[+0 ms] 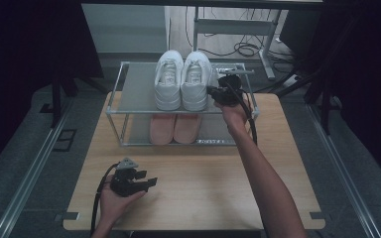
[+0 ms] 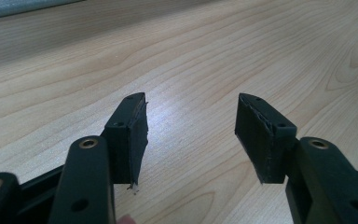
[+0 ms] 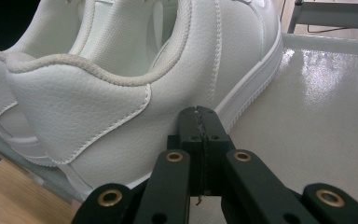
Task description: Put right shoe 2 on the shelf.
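Pair of white sneakers (image 1: pixel 182 79) on the top shelf of a two-tier rack (image 1: pixel 116 111) at the far end of the surface (image 1: pixel 193 173); a pink pair (image 1: pixel 173 128) lay on the lower shelf. We judged the right-hand sneaker (image 3: pixel 121 93) light, with a soft padded collar, a stiffer heel counter and smooth, somewhat slippery leather — best taken at the heel collar. Its long axis ran front to back on the shelf, toe pointing away from us, heel toward the near edge. The right tool (image 3: pixel 199 116) was clenched on nothing, its tip against the shoe's outer side near the sole. The left tool (image 2: pixel 191 135) rested released — jaws wide apart — over bare wood.
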A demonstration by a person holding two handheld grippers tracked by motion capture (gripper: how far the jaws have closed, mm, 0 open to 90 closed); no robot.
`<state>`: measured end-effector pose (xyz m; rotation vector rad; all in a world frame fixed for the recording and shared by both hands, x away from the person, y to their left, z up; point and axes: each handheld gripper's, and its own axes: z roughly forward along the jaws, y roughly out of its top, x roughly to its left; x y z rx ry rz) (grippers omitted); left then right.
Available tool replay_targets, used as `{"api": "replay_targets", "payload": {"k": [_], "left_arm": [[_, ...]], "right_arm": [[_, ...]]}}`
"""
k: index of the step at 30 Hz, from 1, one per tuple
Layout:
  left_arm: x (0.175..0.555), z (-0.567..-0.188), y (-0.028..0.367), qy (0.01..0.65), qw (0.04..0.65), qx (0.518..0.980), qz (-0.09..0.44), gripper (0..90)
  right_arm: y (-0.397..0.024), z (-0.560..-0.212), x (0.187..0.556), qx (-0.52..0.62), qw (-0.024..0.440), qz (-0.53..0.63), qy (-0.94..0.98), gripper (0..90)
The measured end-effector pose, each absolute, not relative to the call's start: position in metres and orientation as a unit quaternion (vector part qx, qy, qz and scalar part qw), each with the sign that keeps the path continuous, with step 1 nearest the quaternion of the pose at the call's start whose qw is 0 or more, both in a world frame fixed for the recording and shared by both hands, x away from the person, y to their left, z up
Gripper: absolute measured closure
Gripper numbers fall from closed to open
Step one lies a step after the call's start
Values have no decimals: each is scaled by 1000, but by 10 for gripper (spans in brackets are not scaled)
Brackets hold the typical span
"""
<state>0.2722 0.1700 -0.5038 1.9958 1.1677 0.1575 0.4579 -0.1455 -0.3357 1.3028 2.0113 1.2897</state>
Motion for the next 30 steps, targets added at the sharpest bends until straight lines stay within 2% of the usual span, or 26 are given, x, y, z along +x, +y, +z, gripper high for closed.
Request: {"api": "replay_targets", "payload": {"k": [9, 18, 30], "left_arm": [[272, -505, 169, 462, 397, 790, 62, 440], [272, -505, 167, 463, 397, 790, 63, 440], [273, -507, 165, 464, 391, 792, 64, 440]], "right_arm": [[-160, -338, 450, 459, 196, 479, 722, 899], [-194, -339, 411, 424, 194, 510, 723, 899], [-254, -381, 350, 393, 179, 527, 732, 870]]}}
